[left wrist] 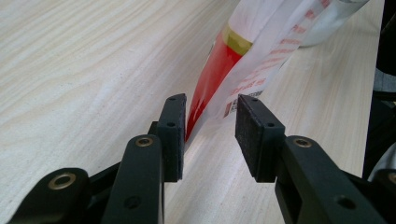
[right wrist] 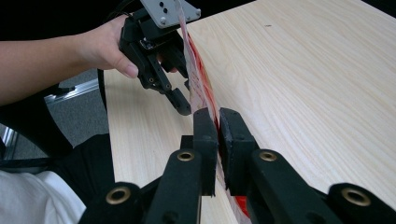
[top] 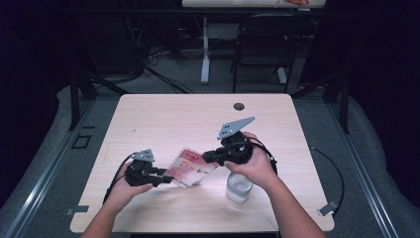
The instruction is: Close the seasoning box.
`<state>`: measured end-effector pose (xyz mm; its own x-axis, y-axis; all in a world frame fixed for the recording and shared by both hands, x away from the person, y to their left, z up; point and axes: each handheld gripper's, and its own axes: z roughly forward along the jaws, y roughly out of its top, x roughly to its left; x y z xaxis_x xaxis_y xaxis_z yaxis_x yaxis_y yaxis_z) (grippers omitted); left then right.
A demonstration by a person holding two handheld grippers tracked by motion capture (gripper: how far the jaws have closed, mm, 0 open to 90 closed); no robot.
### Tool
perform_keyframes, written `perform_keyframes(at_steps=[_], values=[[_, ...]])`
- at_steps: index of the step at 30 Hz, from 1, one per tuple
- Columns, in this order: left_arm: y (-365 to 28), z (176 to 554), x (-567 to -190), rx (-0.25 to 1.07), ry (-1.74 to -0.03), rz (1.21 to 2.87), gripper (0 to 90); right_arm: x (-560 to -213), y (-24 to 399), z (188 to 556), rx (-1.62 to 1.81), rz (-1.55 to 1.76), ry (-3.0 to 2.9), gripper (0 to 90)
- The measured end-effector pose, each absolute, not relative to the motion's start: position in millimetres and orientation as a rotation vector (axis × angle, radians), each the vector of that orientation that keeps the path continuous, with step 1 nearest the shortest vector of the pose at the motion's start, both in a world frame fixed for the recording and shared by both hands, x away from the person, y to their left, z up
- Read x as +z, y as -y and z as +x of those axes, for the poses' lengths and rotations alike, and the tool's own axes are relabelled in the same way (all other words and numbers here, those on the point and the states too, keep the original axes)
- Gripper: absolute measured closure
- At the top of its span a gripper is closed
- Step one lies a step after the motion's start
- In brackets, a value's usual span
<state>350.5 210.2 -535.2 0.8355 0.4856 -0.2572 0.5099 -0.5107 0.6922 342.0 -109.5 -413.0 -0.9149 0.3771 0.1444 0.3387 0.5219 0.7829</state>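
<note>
The right gripper jaws clamp the red-and-white packet, held above the counter. The left gripper jaws stand apart around the packet's other edge.

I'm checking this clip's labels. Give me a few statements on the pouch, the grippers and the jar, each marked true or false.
1. The right gripper is clamped on the red-and-white pouch. True.
2. The left gripper pinches the pouch tight. False: its pads stand apart around the edge.
3. A clear jar stands on the table under the right hand. True.
4. The pouch lies flat, untouched. False: it is held up.
</note>
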Motion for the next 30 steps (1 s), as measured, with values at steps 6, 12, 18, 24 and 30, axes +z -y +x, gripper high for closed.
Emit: perform_keyframes(at_steps=[6,12,18,24,30], values=[[-214,349,-529,-0.032,-0.708,2.202,64.4,-411,103,342,1.359,0.612,-2.713,85.3],[-217,346,-519,-0.017,-0.683,2.173,66.0,-408,95,343,1.344,0.59,-2.725,85.0],[-216,344,-518,0.036,-0.667,2.208,73.8,-408,91,343,1.341,0.581,-2.729,85.0],[-217,343,-517,0.073,-0.658,2.228,79.0,-407,87,344,1.343,0.581,-2.732,84.9],[-218,343,-517,0.085,-0.65,2.236,80.3,-408,86,345,1.35,0.592,-2.728,84.2]])
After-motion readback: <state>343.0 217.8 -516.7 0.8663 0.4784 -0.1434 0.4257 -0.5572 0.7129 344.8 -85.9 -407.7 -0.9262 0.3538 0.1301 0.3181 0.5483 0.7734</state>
